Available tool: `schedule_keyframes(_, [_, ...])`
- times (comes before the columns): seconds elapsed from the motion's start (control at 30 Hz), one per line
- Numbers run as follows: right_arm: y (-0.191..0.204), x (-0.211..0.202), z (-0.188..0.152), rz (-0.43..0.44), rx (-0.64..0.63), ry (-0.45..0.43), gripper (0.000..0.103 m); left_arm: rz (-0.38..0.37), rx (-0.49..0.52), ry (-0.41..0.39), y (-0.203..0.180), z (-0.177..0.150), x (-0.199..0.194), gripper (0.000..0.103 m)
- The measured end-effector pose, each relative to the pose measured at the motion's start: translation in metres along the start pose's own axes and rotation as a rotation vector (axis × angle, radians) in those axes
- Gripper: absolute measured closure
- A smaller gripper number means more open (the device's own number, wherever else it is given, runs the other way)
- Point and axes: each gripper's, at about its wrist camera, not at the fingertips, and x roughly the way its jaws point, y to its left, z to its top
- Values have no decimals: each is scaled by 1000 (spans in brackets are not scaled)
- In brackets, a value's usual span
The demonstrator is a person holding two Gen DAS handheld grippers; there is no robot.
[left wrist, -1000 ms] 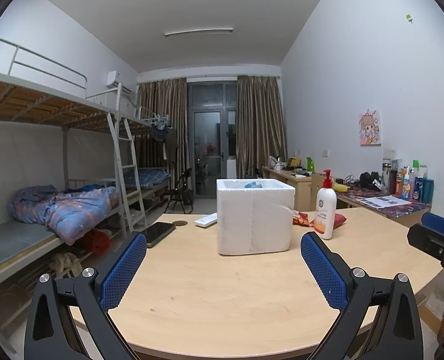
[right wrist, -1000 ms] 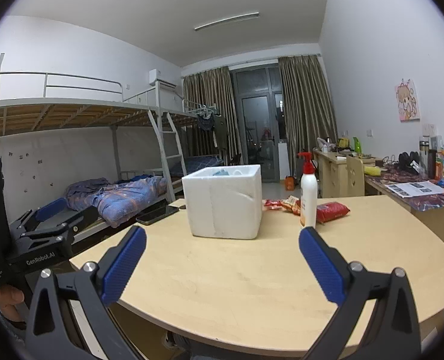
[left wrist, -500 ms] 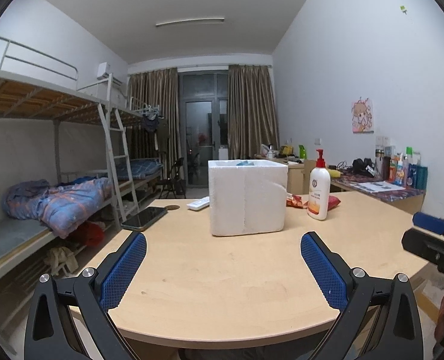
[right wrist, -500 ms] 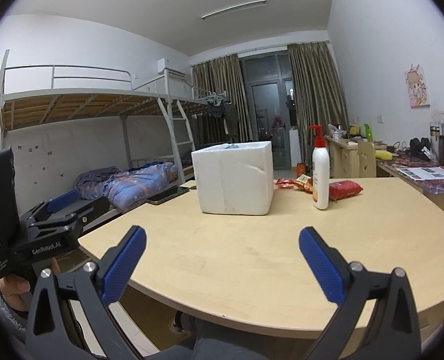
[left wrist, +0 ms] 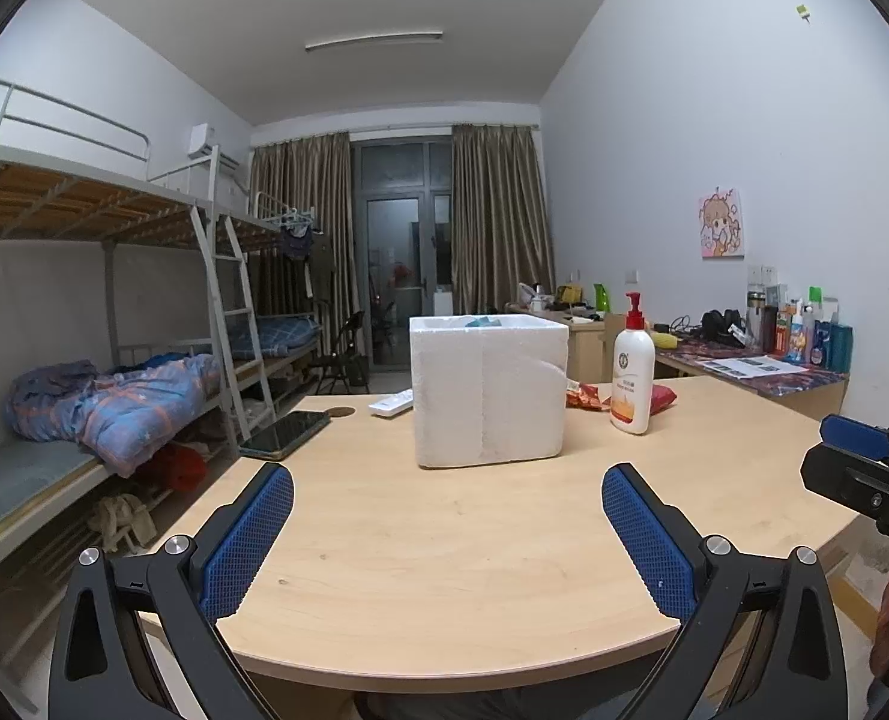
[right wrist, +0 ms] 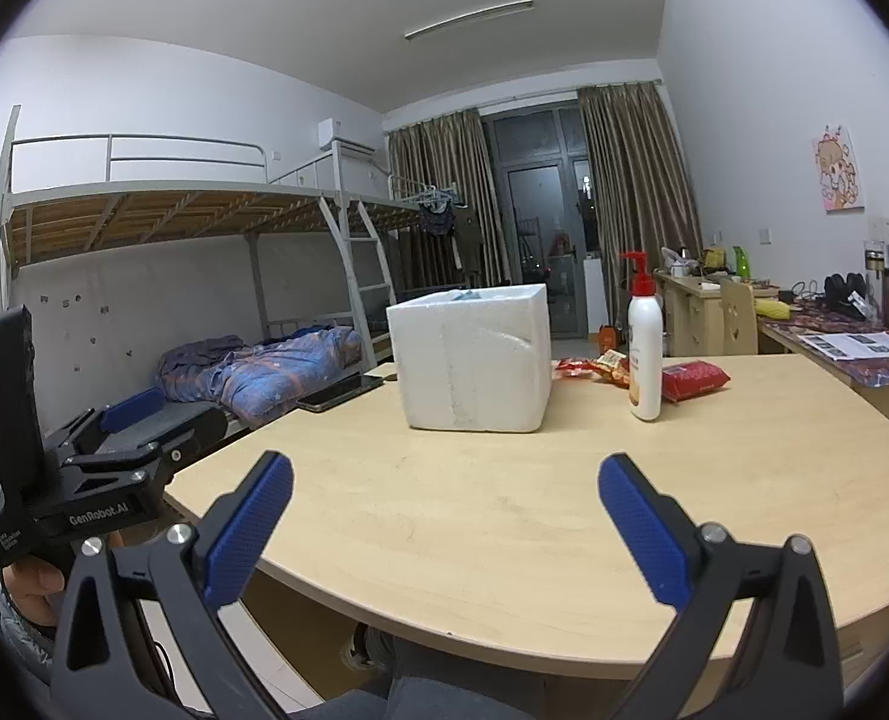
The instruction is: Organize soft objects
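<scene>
Left claw (left wrist: 447,495), right claw (right wrist: 446,489) agape, empty; foam box (left wrist: 487,387) beyond.

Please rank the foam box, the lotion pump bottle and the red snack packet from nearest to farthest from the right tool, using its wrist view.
1. Foam box, centre-left of the table.
2. Lotion pump bottle, right of the box, slightly farther back.
3. Red snack packet, behind the bottle, rightmost.

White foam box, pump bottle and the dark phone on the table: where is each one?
White foam box (left wrist: 487,393): left wrist view, front wall.
Pump bottle (left wrist: 632,378): left wrist view, label.
Phone (left wrist: 286,433): left wrist view, screen.
</scene>
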Motion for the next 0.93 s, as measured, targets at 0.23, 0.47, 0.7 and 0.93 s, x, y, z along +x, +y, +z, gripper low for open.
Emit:
schedule_keyframes(0.23, [0, 0, 1, 0, -2, 1, 0, -2, 0, 3, -1, 1, 0, 0])
schedule_keyframes(0.47, [1, 0, 0, -2, -2, 5, 0, 3, -3, -1, -1, 2, 0, 0])
schedule_keyframes(0.7, [2, -1, 2, -2, -9, 8, 0, 7, 4, -4, -3, 3, 1, 0])
schedule_keyframes(0.93, [1, 3, 1, -6, -9, 19, 0, 9, 15, -1, -7, 2, 4, 0])
